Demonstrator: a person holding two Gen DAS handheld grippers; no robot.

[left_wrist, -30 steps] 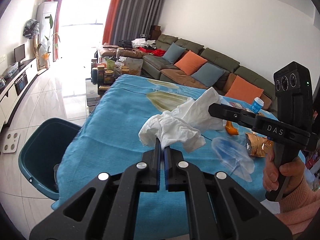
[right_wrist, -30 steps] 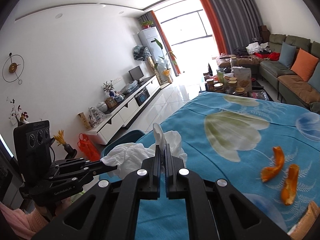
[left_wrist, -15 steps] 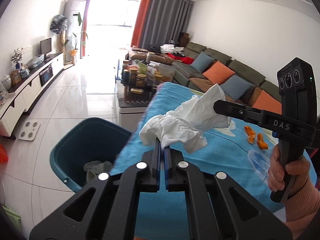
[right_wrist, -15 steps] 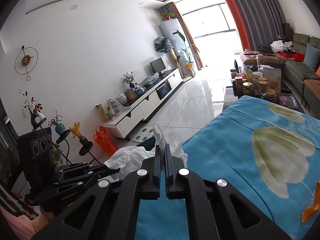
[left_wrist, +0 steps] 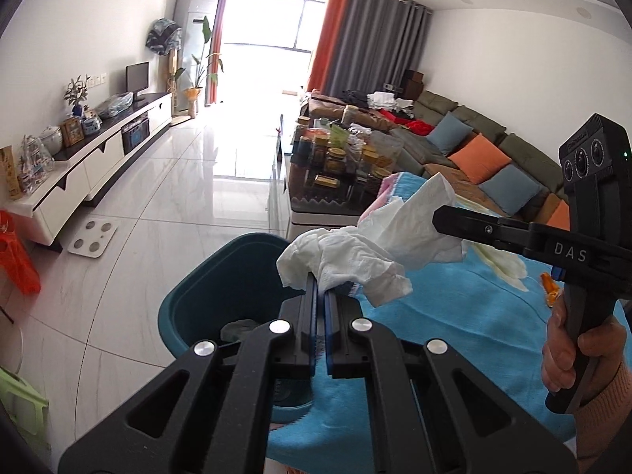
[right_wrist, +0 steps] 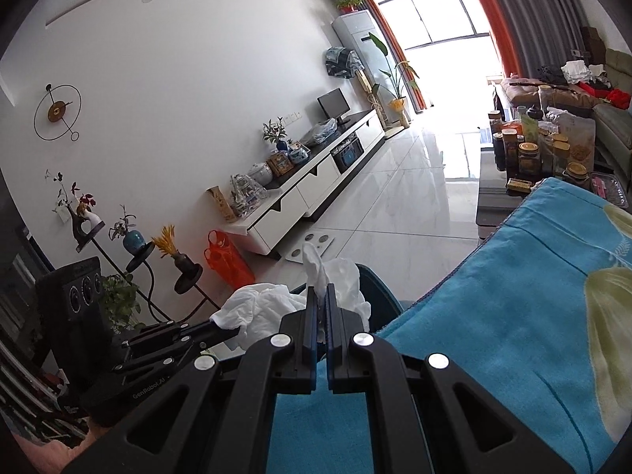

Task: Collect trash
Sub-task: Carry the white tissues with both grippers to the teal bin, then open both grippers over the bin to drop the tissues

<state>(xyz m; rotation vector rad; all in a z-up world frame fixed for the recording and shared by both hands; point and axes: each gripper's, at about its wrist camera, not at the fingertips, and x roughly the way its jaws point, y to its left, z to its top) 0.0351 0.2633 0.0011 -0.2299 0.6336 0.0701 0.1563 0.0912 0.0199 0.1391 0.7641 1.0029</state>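
While the teal trash bin (left_wrist: 205,296) stands on the floor beside the counter (left_wrist: 454,316) with its blue cloth, it lies below and a little left of what I hold. Between my two claws hangs the crumpled white tissue (left_wrist: 355,260). My left claw (left_wrist: 319,296) pinches its near end. My right claw (right_wrist: 320,304) pinches its far end. My left claw is nearer the bin.
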